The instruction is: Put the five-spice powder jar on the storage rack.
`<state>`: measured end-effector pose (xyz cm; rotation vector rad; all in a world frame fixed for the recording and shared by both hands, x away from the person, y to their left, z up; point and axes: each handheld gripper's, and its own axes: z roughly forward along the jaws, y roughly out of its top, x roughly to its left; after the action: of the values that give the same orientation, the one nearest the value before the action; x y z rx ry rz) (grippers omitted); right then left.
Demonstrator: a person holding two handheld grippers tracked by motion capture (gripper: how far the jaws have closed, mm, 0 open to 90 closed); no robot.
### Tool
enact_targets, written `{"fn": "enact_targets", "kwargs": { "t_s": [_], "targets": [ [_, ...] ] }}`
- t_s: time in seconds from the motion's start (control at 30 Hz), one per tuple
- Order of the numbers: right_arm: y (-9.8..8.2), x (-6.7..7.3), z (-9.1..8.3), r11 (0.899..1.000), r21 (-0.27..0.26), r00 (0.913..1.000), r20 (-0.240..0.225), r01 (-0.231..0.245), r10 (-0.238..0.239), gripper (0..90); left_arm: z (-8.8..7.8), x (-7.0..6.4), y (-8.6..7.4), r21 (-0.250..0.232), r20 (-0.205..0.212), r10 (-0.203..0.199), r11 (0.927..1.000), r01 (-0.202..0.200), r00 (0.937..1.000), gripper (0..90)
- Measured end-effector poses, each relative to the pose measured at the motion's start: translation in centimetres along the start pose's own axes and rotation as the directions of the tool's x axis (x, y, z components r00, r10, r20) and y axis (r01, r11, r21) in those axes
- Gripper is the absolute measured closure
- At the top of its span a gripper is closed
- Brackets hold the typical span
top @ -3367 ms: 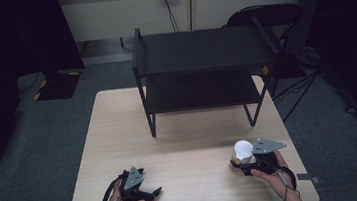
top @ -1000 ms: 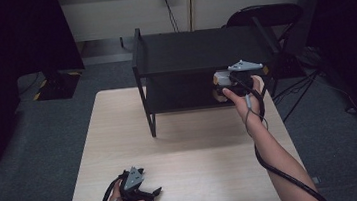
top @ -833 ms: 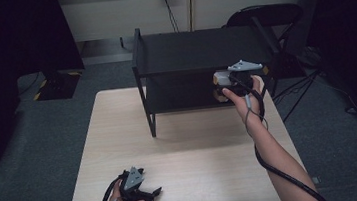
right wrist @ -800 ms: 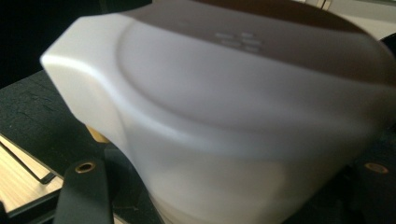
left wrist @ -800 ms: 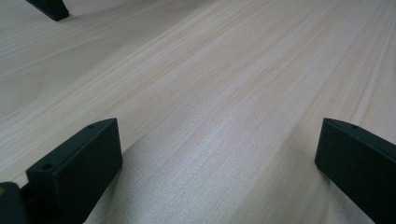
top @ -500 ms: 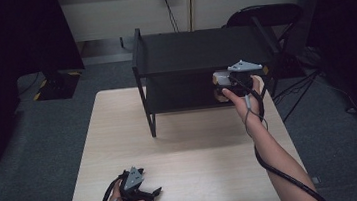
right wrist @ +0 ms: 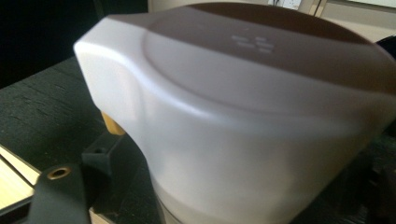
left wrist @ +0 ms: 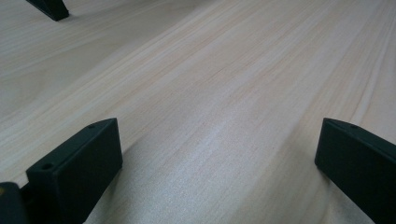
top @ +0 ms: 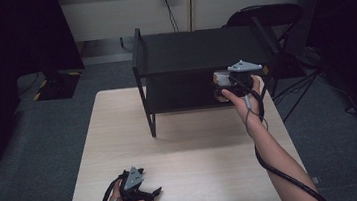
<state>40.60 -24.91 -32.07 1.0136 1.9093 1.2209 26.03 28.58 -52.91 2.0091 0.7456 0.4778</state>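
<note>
A white lidded container (right wrist: 243,116) stands on the lower board (right wrist: 42,107) of a black two-level shelf (top: 201,48) at the back of the wooden table (top: 196,149). My right gripper (top: 225,84) reaches into the shelf's right side with the container (top: 220,78) between its jaws. Those jaws have just been opening; one black finger (right wrist: 100,156) stands slightly off the container's side, and the other is hidden. At the table's front left my left gripper (top: 151,193) lies low, open (left wrist: 219,154) over bare wood.
A black chair (top: 263,18) stands behind the shelf at the right. A dark cabinet (top: 19,42) fills the far left. A shelf foot (left wrist: 49,8) shows far ahead of the left gripper. Bare wood lies between the shelf and the front edge.
Since the oldest frame my right hand has carried the white container from the table's front right up to the shelf. Over the last second neither hand has visibly moved.
</note>
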Motion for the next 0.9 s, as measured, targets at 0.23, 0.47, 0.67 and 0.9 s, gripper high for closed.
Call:
{"fn": "enact_targets", "kwargs": {
  "t_s": [0.23,0.47,0.67,0.9],
  "targets": [
    [-0.4,-0.2,-0.5,1.000,-0.006,1.0000,-0.007,0.001,-0.001,9.0,0.0,0.0,0.0,-0.002,0.000,-0.001,1.0000,0.001,1.0000,0.0],
    [-1.1,-0.5,-1.4,1.000,-0.008,0.9999,-0.014,0.009,-0.009,4.1,0.0,0.0,0.0,0.000,0.000,0.000,1.0000,0.000,1.0000,0.0],
    [-1.6,-1.5,-3.0,1.000,-0.012,0.9988,-0.049,-0.004,0.004,0.2,0.0,0.0,0.0,0.000,0.000,0.000,1.0000,0.000,1.0000,0.0],
    [-3.3,-1.9,-5.0,1.000,-0.007,0.9972,-0.074,0.004,-0.004,0.0,0.0,0.0,0.0,0.000,0.000,0.000,1.0000,0.000,1.0000,0.0]
  ]
}}
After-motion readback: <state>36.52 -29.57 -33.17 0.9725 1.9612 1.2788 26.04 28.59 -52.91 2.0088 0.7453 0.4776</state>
